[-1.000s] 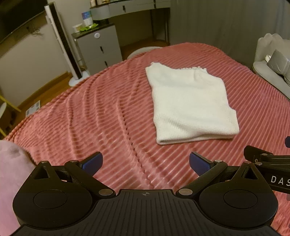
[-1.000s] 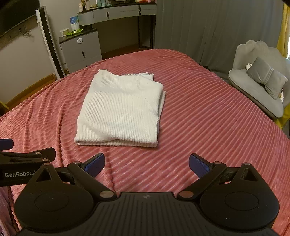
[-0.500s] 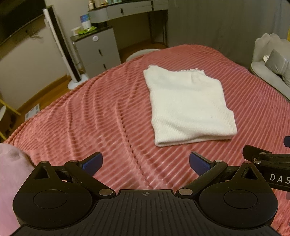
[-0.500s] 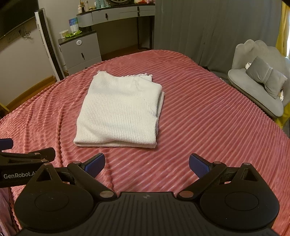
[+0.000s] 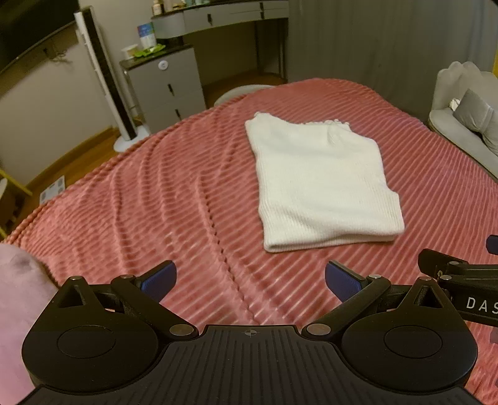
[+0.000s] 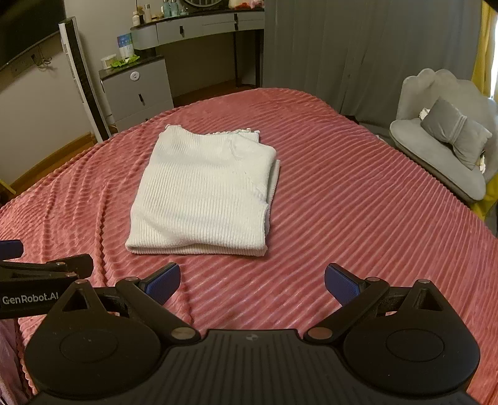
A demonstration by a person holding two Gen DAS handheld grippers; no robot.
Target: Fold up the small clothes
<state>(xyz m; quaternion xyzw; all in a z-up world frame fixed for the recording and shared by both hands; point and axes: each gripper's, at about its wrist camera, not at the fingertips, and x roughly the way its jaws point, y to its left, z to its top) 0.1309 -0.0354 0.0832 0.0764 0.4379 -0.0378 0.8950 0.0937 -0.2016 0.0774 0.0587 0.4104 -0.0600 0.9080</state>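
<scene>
A white ribbed knit top (image 5: pixel 320 183) lies folded into a flat rectangle on the pink ribbed bedspread (image 5: pixel 174 199). It also shows in the right wrist view (image 6: pixel 205 193), left of centre. My left gripper (image 5: pixel 249 278) is open and empty, held above the bedspread short of the top's near edge. My right gripper (image 6: pixel 252 280) is open and empty, also short of the near edge. Each gripper shows at the edge of the other's view.
A pale pink cloth (image 5: pixel 15 311) lies at the near left. A grey armchair with a cushion (image 6: pixel 445 152) stands right of the bed. A grey drawer cabinet (image 6: pixel 137 90), a tall white tower fan (image 6: pixel 84 78) and a desk (image 6: pixel 202 28) stand beyond the far edge.
Both views have tilted up slightly, so the folded top sits a little lower in frame. The top itself has not moved and both grippers stay open.
</scene>
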